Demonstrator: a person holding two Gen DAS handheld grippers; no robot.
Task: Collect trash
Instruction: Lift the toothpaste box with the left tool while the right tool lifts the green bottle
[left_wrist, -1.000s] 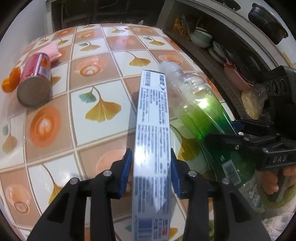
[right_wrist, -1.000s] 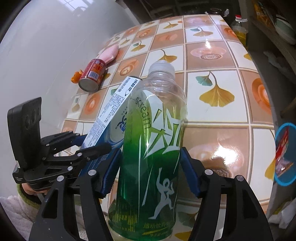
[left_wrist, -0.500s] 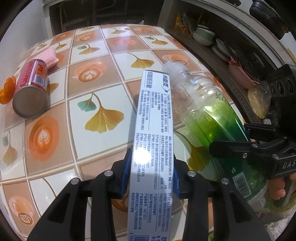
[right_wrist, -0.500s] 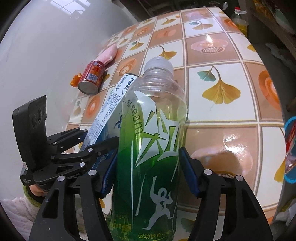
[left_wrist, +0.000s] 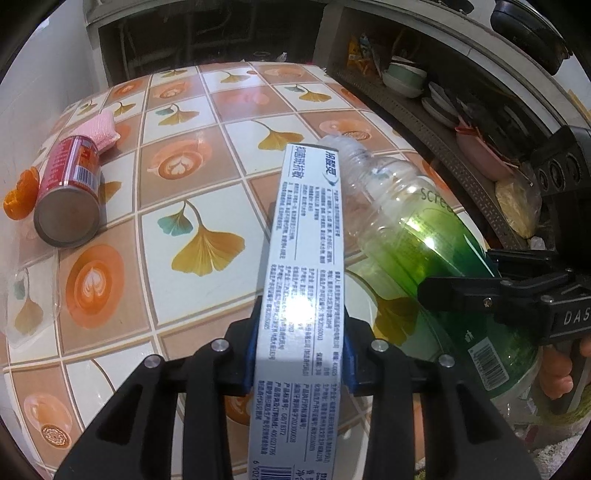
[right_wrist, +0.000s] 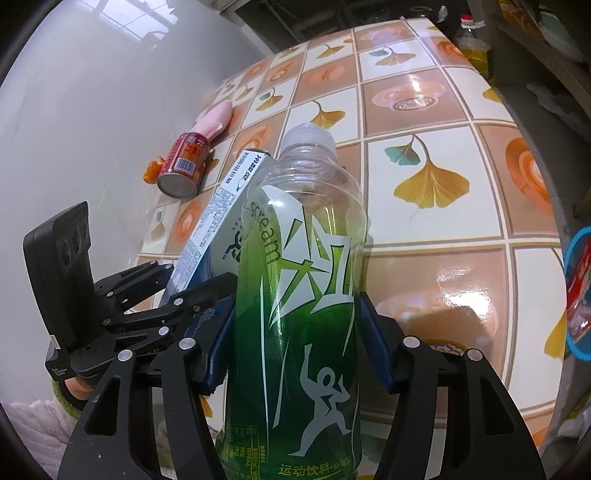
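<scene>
Two claws, two bits of trash, both lifted off the tiled surface (left_wrist: 207, 122). Left claw (left_wrist: 299, 354) is pinching the long toothpaste box (left_wrist: 306, 266) near its lower half; right claw (right_wrist: 295, 339) is clamped round the green bottle (right_wrist: 299, 280) mid-body. I'd say keep both squeezes firm and carry them apart, since the box leans against the bottle's shoulder. Both claws point steeply down, side by side. A red can (left_wrist: 70, 195) lies on its side on the surface by the wall, not yet collected.
</scene>
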